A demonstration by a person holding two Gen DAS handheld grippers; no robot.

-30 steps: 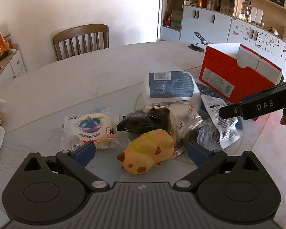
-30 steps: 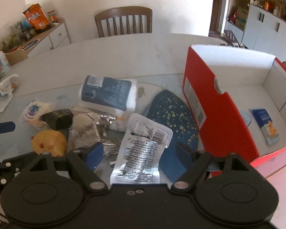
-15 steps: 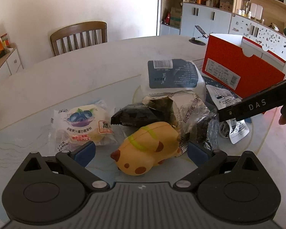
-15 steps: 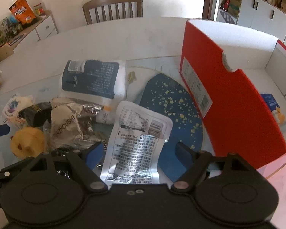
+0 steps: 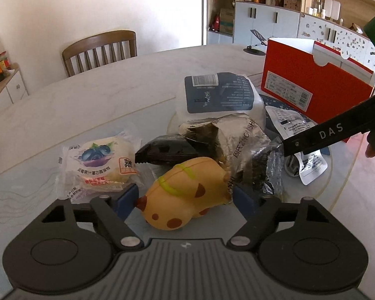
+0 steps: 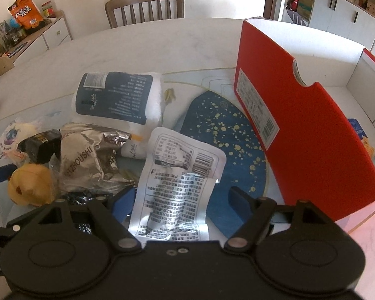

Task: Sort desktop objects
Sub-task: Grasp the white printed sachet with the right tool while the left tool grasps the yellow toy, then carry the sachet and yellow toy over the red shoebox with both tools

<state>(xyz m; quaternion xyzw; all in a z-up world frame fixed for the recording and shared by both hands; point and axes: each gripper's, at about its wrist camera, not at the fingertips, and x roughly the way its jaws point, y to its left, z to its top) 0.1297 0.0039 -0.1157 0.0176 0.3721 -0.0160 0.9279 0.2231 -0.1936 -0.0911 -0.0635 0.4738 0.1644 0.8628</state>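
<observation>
Round white table [image 5: 92, 105], pile of packets near its front edge. Red box [image 6: 300, 135] stands open at the right of the pile; a small blue packet [image 6: 360, 131] lies inside it, only partly seen. Blue speckled mat [image 6: 225, 137] lies flat just beside the box. White tissue pack [image 5: 218, 95] with dark label sits behind the pile. Crumpled silver wrapper [image 5: 247, 150] leans on a black packet [image 5: 167, 150]. Blueberry bun [image 5: 100, 165] in clear wrap lies at the left.

Left gripper [image 5: 186, 197]: jaws closing around the yellow toy [image 5: 187, 192]; the left pad looks to be at the toy's nose, contact on the right not clear.

Right gripper [image 6: 180, 200]: jaws wide apart, white sachet [image 6: 180, 187] lying between them, pads not on it.
</observation>
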